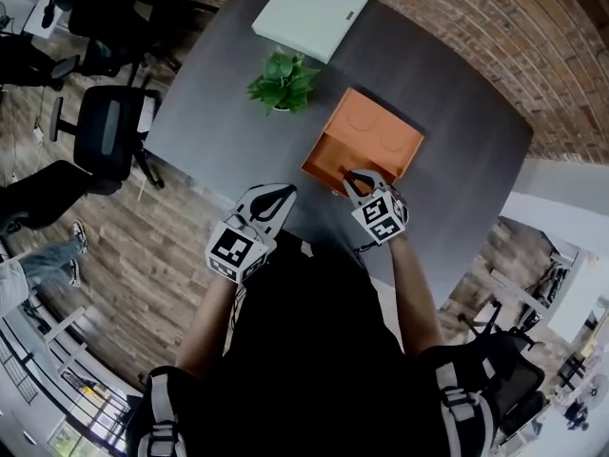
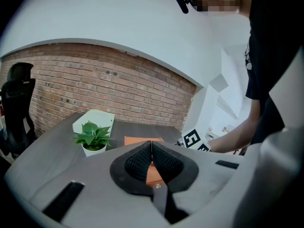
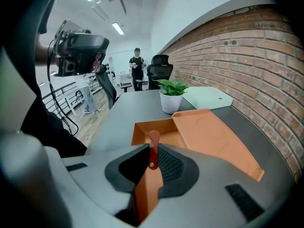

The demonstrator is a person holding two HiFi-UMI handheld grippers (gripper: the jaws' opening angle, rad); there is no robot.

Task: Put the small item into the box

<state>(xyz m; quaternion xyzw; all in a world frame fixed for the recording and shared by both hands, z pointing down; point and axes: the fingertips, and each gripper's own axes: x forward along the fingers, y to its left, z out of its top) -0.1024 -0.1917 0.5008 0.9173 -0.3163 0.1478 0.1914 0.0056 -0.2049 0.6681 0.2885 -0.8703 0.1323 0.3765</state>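
Observation:
An open orange box lies on the dark table, its lid folded flat behind it. My right gripper hovers at the box's near edge. In the right gripper view its jaws are shut on a small thin reddish-brown item that stands upright above the box's tray. My left gripper is held beside it to the left, over the table's near edge. Its jaws are shut with nothing between them, and the orange box lies ahead of them.
A small potted plant stands just behind the box to the left. A flat white box lies at the table's far edge. Black office chairs stand left of the table. A brick wall runs along the table's right side.

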